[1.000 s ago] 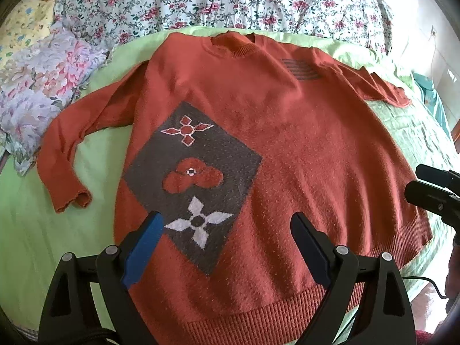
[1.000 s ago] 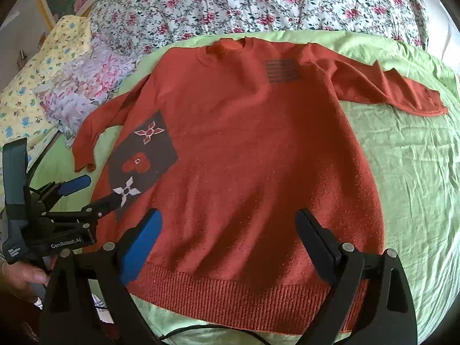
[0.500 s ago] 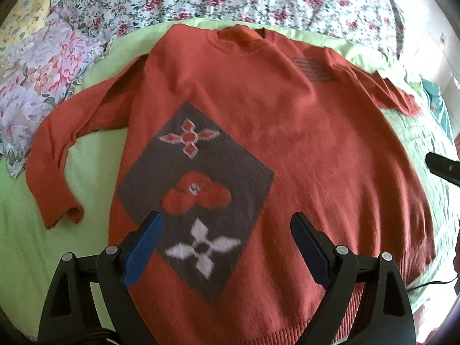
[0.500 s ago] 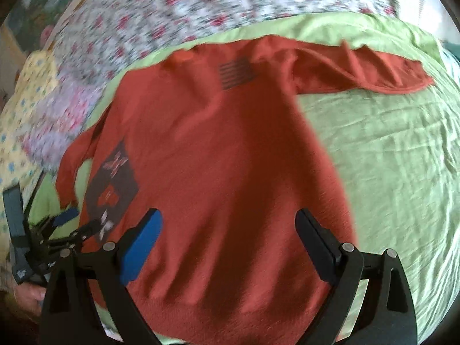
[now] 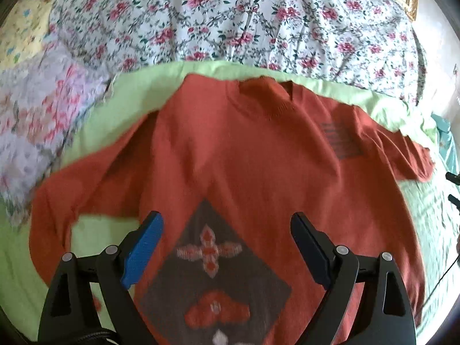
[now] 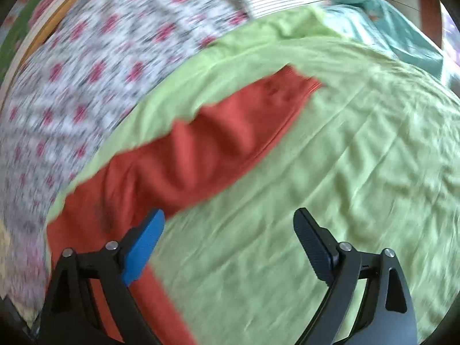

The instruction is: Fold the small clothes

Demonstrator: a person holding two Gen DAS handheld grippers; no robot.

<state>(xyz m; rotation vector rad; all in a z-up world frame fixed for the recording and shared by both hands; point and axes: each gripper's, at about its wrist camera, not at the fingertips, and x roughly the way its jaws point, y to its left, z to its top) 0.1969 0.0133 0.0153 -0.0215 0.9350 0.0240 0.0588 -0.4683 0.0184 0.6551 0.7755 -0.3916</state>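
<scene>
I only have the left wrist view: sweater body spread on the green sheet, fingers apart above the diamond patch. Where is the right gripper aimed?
Observer: The right gripper looks over the sweater's sleeve, which lies stretched across the sheet.
Operator: Is it holding the sleeve?
Observer: No. Its fingers are closing but nothing sits between them; the blue one overlaps the sleeve's edge in the picture.
Operator: Anything beyond the cuff?
Observer: A teal cloth at the sheet's far corner.
</scene>
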